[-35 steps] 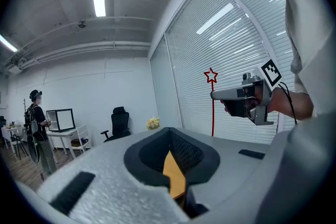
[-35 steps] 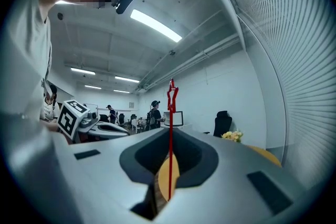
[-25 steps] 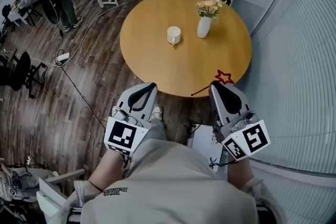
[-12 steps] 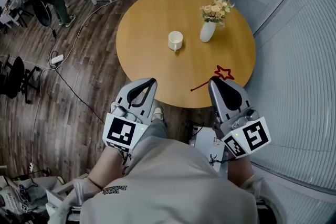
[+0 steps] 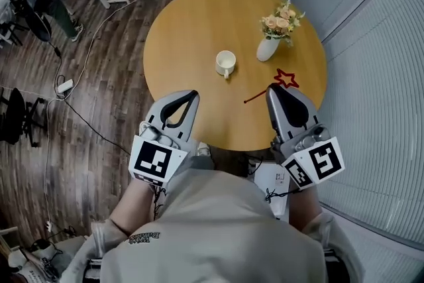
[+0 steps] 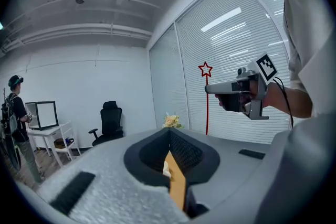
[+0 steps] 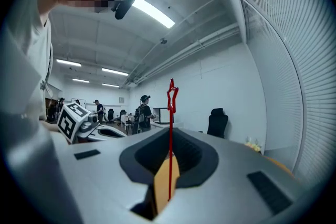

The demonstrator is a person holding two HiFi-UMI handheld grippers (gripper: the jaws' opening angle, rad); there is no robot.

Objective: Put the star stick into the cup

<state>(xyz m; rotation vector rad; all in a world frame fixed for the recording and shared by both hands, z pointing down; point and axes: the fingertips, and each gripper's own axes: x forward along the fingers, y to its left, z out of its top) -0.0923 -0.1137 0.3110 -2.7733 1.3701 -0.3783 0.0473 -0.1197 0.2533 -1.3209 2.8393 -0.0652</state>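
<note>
Red star stick (image 7: 170, 113) pinched upright in my right gripper (image 5: 273, 88) — lower end hidden; left gripper (image 5: 193, 95) pressed together, seemingly empty.

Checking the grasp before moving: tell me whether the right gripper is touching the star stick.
Touching. The right gripper view shows the star stick pinched upright between the right gripper's closed jaws.

Red star stick (image 5: 286, 79), white cup (image 5: 225, 63), white vase (image 5: 267, 49) — peach flowers (image 5: 281, 18), honey-brown table (image 5: 185, 16), grey left gripper (image 5: 192, 95) and right gripper (image 5: 273, 89) — black-and-white marker cubes (image 5: 158, 162).
</note>
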